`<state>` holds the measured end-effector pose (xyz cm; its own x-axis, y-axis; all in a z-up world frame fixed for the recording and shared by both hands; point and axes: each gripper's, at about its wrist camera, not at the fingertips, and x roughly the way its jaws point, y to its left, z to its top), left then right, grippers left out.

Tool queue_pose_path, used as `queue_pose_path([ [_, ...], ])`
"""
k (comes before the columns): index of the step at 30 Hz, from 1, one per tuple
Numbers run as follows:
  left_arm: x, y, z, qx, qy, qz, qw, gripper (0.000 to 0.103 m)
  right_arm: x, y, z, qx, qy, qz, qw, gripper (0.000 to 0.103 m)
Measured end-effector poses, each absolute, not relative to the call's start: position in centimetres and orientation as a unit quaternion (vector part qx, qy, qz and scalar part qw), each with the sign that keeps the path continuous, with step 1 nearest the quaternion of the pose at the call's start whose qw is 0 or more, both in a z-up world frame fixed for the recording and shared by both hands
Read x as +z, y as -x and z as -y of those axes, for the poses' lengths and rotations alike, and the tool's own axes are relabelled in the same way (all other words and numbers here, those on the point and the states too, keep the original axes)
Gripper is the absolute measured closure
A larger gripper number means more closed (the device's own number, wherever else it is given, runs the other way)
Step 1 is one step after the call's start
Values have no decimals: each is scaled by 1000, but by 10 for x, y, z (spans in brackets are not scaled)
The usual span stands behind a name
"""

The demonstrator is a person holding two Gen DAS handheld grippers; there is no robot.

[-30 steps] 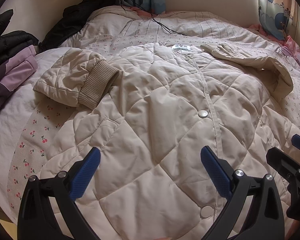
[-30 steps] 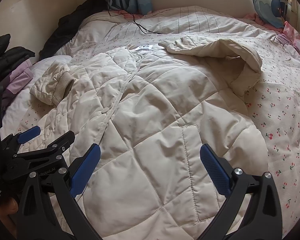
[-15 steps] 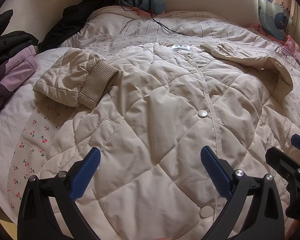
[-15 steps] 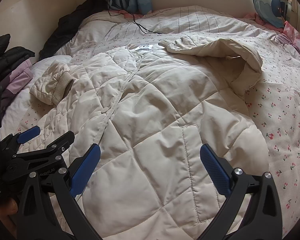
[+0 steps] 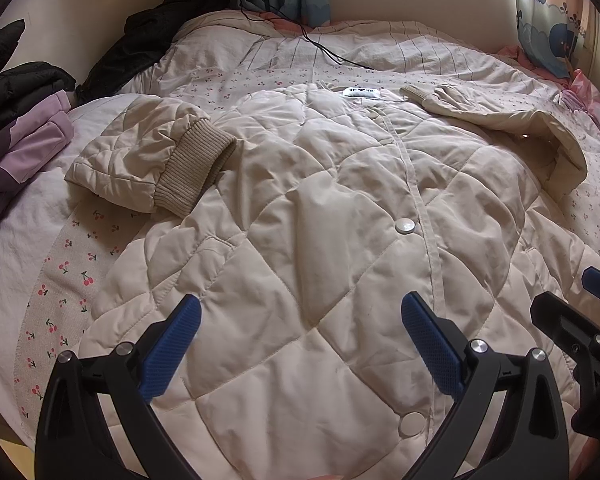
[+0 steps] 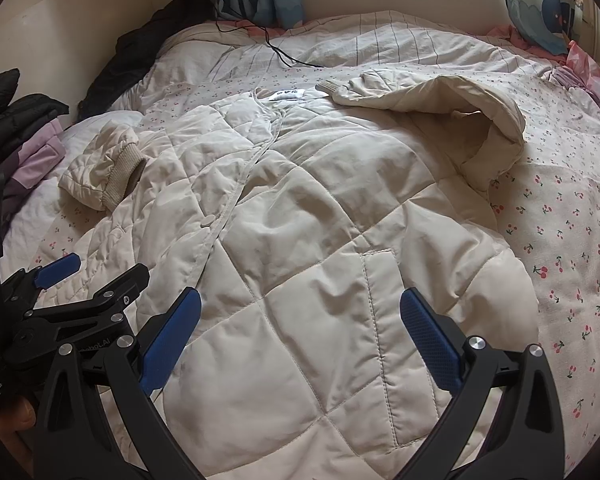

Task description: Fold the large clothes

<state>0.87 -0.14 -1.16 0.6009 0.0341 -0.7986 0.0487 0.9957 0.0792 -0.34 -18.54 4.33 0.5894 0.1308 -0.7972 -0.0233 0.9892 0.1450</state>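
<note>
While both tools (image 5: 300, 344) (image 6: 300, 336) gape empty, jacket (image 5: 340, 220) hem near, quilt (image 6: 560, 240) bare rightward.

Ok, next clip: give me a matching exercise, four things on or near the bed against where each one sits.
Things:
1. ribbed cuff
2. white label
3. black cable
4. purple garment

Places:
A. at the jacket's neck, far end
B. on the sleeve folded onto the jacket's left side
C. off the bed's left edge, beside black clothing
D. trailing over the striped bedding beyond the jacket

Pairs: 1-B, 2-A, 3-D, 4-C
</note>
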Motion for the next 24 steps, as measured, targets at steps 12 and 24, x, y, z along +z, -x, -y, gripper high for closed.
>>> queue_pose_path([
  [12,-11,-9,2,-4,-47,-447,893,7,41,1,186,41,-54,-448,891,7],
  [24,-15,-8,4,-4,-46,-449,892,7,36,-6,187,41,-52,-446,893,7],
])
